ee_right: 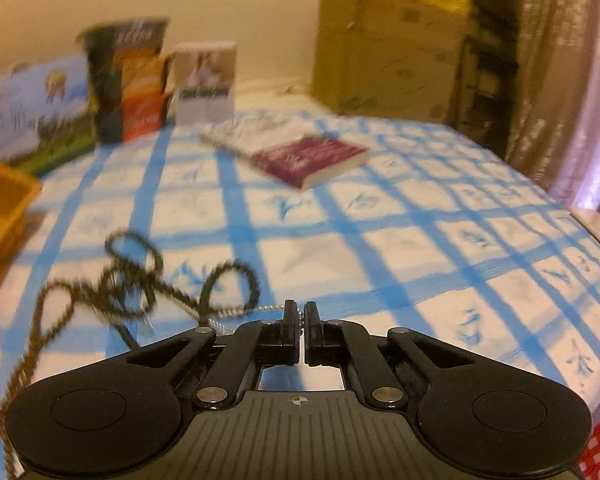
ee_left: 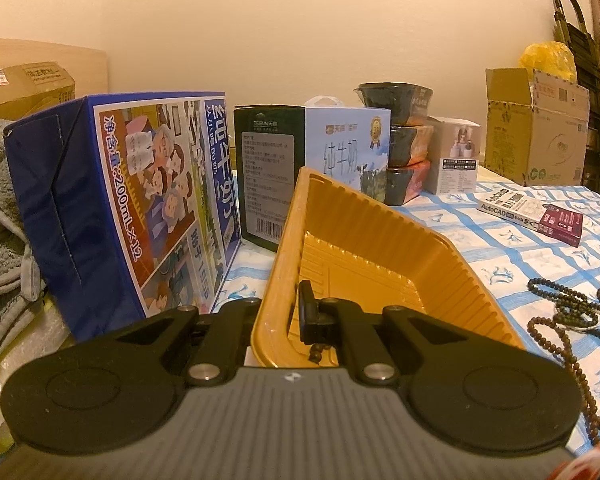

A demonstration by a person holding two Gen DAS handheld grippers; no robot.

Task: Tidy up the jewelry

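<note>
My left gripper is shut on the near wall of a gold plastic tray and holds it tilted up. A few dark beads lie in the tray's near end. Dark bead necklaces lie tangled on the blue checked cloth to the right; they also show in the right wrist view. My right gripper is shut on a thin silver ball chain that runs left into the tangle. The tray's edge shows at the far left of the right wrist view.
Milk cartons, a dark box, stacked bowls and a white box line the wall. A book lies mid-table. Cardboard boxes stand at the back right. A grey towel is at the left.
</note>
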